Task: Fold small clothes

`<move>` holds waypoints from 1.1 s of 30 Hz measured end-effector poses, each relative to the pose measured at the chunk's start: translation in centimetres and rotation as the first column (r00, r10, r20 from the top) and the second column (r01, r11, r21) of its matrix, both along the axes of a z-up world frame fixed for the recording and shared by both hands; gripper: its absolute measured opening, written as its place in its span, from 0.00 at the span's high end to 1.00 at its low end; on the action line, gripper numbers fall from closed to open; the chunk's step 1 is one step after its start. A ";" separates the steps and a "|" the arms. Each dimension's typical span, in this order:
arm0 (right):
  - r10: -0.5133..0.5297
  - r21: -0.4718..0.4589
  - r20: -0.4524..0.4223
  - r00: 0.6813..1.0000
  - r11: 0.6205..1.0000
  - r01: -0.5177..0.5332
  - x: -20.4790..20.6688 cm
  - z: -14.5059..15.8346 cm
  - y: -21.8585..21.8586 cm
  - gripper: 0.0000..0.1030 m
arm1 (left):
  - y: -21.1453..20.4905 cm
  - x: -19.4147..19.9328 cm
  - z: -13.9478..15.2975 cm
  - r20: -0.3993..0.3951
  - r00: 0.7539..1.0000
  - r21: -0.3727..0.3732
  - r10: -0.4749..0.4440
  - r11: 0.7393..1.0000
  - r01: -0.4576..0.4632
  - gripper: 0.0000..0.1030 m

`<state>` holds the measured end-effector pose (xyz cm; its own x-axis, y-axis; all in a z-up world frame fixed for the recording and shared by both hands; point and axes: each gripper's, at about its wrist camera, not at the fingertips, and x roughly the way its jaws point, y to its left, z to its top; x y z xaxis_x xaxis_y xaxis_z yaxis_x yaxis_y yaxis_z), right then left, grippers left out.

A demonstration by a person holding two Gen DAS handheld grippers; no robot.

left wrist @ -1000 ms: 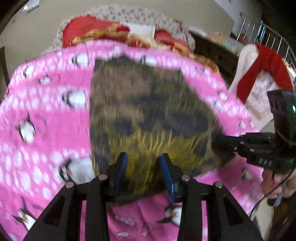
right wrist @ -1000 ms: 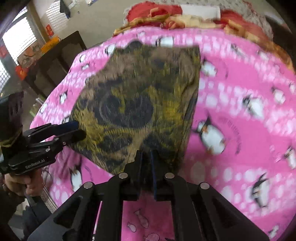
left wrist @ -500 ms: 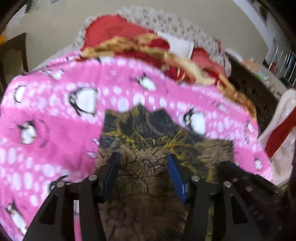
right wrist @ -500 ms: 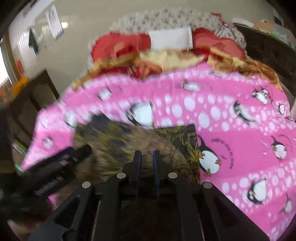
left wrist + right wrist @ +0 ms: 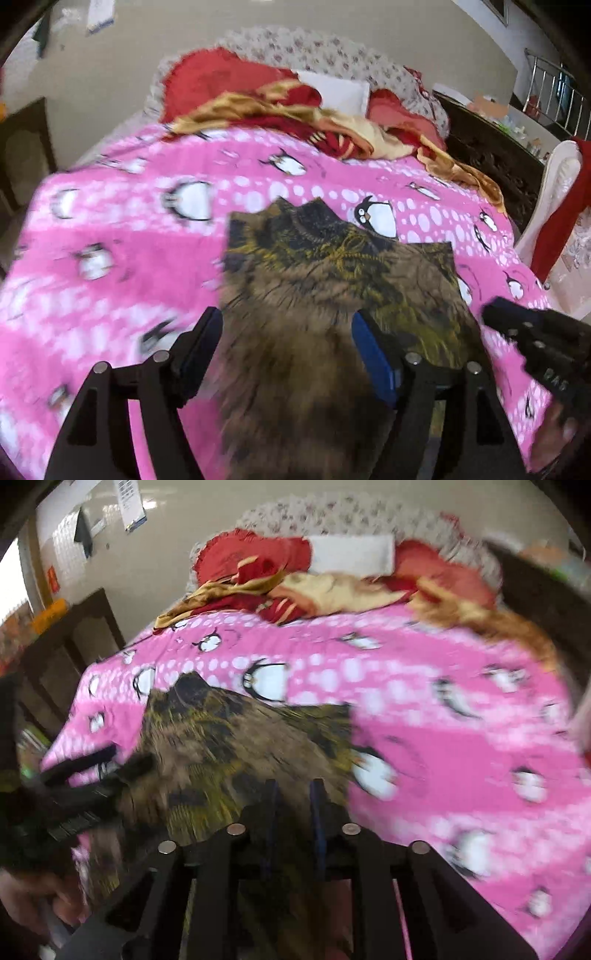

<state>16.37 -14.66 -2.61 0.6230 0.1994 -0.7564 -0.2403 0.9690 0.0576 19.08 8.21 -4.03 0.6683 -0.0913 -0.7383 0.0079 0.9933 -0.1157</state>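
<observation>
Both grippers [image 5: 286,354] blk frames w/ silver screws, blue-lined jaws.

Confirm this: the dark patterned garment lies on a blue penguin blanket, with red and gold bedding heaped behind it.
Wrong colour. The blanket under the garment is pink with penguins, not blue; the left wrist view shows it. Red and gold bedding is heaped behind, as stated.

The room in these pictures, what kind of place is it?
Most likely a bedroom in a home: a bed under a pink penguin blanket, red pillows by its far end, and dark wooden furniture beside it.
</observation>
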 end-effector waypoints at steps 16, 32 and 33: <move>0.004 -0.014 -0.089 0.996 1.000 -0.005 -16.7 1.0 -3.5 0.17 | -4.1 -14.8 2.9 -0.058 0.996 0.152 0.060 0.987 -0.051 0.00; 0.011 -0.012 -0.045 0.999 1.000 -0.011 -19.9 2.9 -4.1 0.14 | -6.1 -17.0 4.8 -0.027 1.000 0.169 0.015 0.986 -0.010 0.00; 0.009 -0.014 -0.042 0.999 1.000 -0.010 -20.0 3.0 -4.2 0.14 | -6.1 -17.0 4.9 -0.025 1.000 0.166 0.013 0.986 -0.009 0.00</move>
